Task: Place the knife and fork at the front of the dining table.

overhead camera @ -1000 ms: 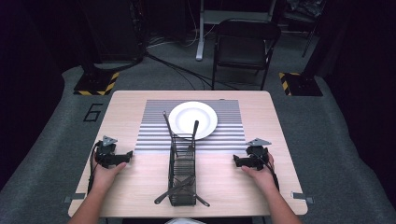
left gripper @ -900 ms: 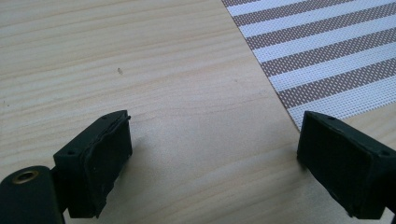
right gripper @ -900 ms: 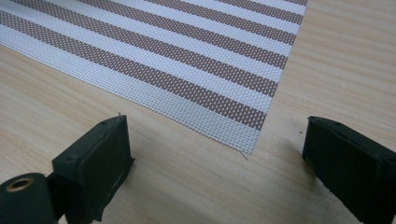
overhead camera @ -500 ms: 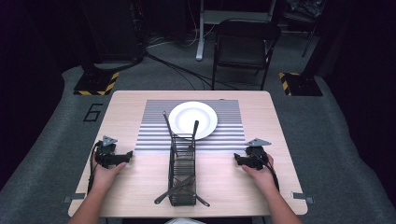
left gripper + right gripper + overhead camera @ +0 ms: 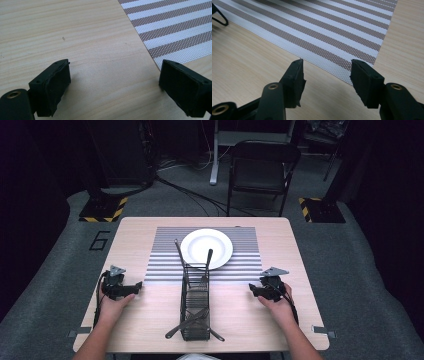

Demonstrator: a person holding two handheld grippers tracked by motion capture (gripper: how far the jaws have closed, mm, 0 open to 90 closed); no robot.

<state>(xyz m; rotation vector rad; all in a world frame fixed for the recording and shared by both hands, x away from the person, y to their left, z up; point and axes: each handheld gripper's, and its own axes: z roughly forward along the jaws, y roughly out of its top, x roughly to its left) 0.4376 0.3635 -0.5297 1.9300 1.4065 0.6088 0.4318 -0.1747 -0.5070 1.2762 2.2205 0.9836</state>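
Here the pale wooden worktop [image 5: 150,245] carries a brown-and-white striped placemat [image 5: 165,255] with a round white plate [image 5: 206,248] on it. A black wire cutlery caddy [image 5: 195,312] stands mid-worktop, half on the mat, its long axis running from the person toward the plate, with dark utensils [image 5: 186,325] jutting out both ends. The left gripper [image 5: 113,82] rests wide apart, empty; the right gripper [image 5: 325,80] has just been closing on nothing. A careless side grab would likely tip the tall narrow caddy and spill the utensils.
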